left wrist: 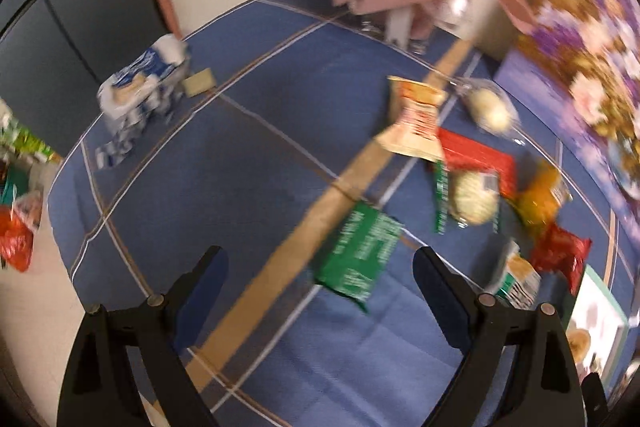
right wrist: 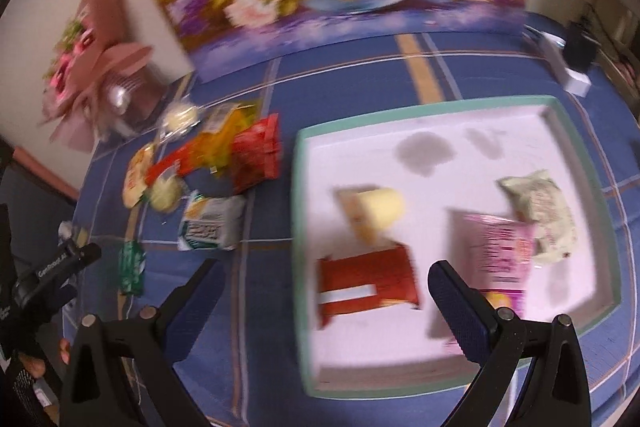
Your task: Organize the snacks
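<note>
While both claws hang open over the blue tablecloth [left wrist: 248, 163], snacks lie in and beside the white tray [right wrist: 404, 155].

Nothing is between the wide fingers of the left gripper [left wrist: 320, 291]; a green packet [left wrist: 360, 259] lies on the cloth just past them, left of the tray. Empty too, the right gripper [right wrist: 324, 291] hovers above the tray's near edge, with a red packet [right wrist: 368, 279] inside the tray right by its fingers.
</note>
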A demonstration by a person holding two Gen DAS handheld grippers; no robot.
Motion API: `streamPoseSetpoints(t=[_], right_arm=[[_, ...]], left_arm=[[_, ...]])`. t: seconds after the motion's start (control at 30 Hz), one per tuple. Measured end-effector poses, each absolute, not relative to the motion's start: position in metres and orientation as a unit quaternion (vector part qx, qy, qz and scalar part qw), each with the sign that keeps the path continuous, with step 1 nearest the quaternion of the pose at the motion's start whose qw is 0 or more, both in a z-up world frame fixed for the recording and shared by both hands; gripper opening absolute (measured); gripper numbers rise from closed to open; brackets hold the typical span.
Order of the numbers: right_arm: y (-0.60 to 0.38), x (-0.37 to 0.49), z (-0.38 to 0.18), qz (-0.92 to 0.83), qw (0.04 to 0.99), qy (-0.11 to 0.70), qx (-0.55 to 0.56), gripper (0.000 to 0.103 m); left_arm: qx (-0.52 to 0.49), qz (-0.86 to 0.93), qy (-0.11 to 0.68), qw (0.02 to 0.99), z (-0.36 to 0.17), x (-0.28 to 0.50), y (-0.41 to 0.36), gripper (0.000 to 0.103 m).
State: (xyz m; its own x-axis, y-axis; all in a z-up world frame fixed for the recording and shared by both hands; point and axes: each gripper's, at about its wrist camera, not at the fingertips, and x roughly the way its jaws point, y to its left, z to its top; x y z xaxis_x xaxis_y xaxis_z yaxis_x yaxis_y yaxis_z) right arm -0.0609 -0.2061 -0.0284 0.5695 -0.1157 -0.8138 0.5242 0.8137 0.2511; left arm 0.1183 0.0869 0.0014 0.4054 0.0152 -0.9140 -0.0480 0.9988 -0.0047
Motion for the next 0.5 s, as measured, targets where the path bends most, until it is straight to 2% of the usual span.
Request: streamPoseSetpoints(t=[0.2, 0.5], right_arm=[[-0.174, -0.038, -0.028, -0.146, 0.863, 0.426, 0.229, 0.103], [-0.146, -0.014, -0.049, -0.113, 0.862, 0.447, 0.211, 0.103]], left_arm=[[-0.044, 0.026, 0.559, 0.827, -0.009, 0.125, 0.105, 0.094], [-0.032, -0.008, 0.607, 0.794, -0.048, 0.139, 0.084, 0.094]])
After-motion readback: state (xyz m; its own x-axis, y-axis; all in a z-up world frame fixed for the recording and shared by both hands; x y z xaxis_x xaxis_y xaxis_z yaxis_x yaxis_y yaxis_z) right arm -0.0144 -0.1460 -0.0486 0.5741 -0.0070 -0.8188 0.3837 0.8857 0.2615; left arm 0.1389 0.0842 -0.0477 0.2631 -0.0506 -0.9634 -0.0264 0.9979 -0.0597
